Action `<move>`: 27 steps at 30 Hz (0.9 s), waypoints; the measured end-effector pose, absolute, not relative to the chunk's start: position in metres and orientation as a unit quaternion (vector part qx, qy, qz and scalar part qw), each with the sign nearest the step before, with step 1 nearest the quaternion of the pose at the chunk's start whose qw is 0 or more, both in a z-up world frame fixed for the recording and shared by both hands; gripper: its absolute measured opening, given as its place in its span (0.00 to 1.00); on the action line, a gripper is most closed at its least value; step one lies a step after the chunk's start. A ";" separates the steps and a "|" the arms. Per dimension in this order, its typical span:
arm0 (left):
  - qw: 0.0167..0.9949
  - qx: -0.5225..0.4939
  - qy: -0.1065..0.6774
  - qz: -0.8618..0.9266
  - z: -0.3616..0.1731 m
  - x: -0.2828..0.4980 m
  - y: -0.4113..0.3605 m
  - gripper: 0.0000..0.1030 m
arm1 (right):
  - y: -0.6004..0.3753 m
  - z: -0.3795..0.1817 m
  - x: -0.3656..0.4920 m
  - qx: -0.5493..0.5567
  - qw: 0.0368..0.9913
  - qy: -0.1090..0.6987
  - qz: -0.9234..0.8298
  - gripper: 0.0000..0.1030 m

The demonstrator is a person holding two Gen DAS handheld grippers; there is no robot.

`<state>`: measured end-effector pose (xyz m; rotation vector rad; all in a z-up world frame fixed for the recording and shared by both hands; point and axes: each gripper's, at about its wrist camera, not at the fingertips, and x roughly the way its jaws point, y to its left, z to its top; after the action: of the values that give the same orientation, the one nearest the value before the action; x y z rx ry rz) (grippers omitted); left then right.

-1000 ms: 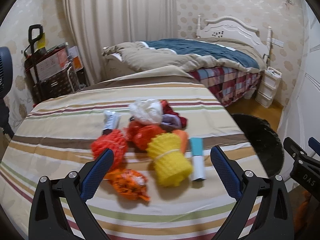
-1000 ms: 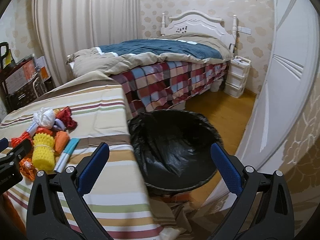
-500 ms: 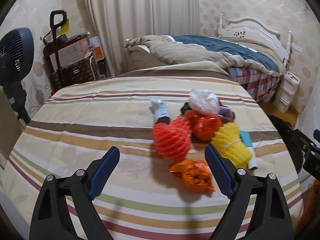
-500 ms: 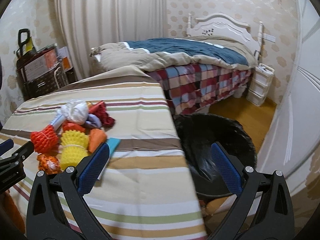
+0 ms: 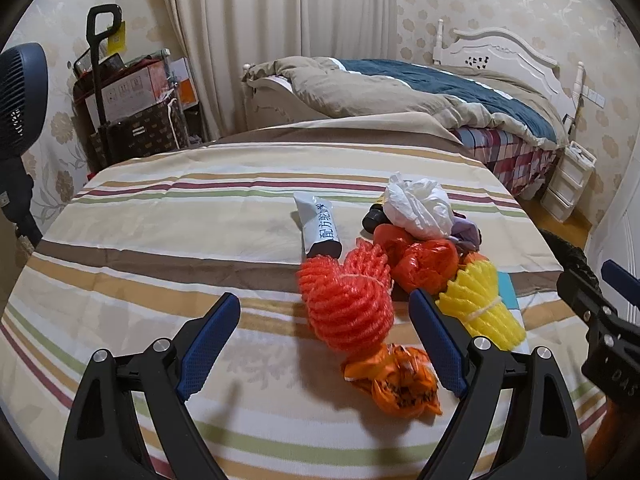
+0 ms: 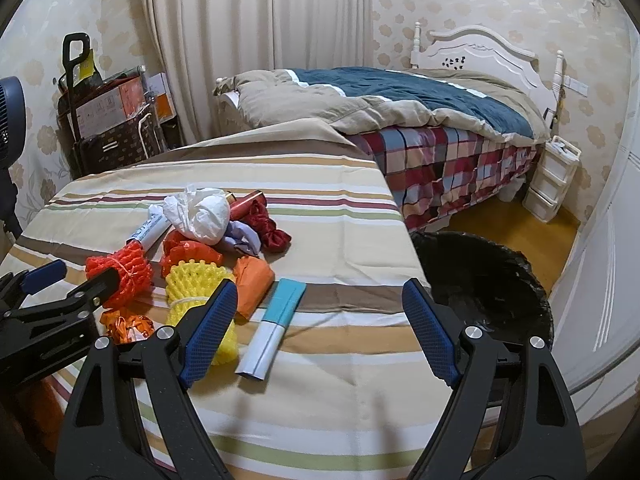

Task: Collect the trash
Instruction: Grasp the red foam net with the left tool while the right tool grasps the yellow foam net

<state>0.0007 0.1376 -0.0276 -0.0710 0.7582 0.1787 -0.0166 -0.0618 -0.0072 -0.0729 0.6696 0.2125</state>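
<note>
Orange foam net [image 5: 347,302] sits nearest your left hand-held gripper [image 5: 324,334], jaws apart, empty; take it mid-body. Right hand-held gripper [image 6: 316,328], just narrowing, empty: teal-white tube [image 6: 274,330].

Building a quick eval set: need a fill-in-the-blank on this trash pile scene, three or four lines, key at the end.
1. The crumpled plastic bag on top of the pile is ____ in colour.
2. The foam net beside the red foam net is ____.
3. The black-lined trash bin stands on the ____, beside the striped cloth.
4. Nothing is between the fingers of the left gripper or the right gripper; both are ____.

Missing words: white; yellow; floor; open
</note>
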 end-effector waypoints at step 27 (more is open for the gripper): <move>0.928 -0.055 0.359 0.081 -0.022 -0.041 0.171 0.43 | -0.005 -0.013 -0.032 -0.081 0.929 0.328 0.154 0.75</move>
<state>-0.0412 0.1708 -0.0217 -0.1126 0.7349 0.1654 -0.0318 -0.0050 -0.0129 -0.1669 0.6711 0.3146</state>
